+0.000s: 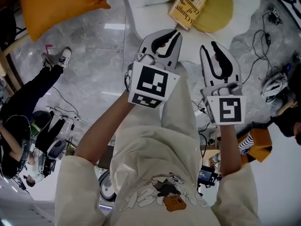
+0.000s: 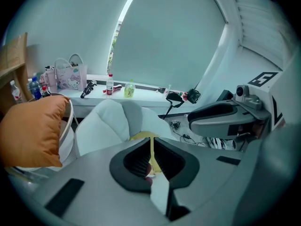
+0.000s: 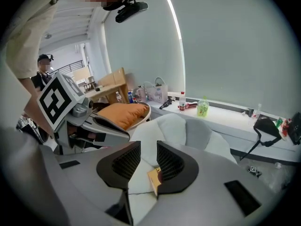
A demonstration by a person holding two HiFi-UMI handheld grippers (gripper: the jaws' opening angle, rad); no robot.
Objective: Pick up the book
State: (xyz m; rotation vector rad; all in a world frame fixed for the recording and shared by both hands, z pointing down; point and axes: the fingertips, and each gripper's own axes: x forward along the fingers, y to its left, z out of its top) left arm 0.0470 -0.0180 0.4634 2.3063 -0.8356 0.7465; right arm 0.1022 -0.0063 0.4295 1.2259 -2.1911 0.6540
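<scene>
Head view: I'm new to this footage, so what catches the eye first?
Two grippers fill the centre, the left gripper shut and the right gripper open. Beyond them a yellow book lies on a white seat by a yellow cushion. An orange cushion sits top left.

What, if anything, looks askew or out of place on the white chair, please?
The book lies askew on the white chair, turned at an angle with one side over the edge of the yellow cushion. Nothing looks spilled or damaged.

A jaw of the right tool (image 3: 148,149) hides most of the book (image 3: 153,177).
</scene>
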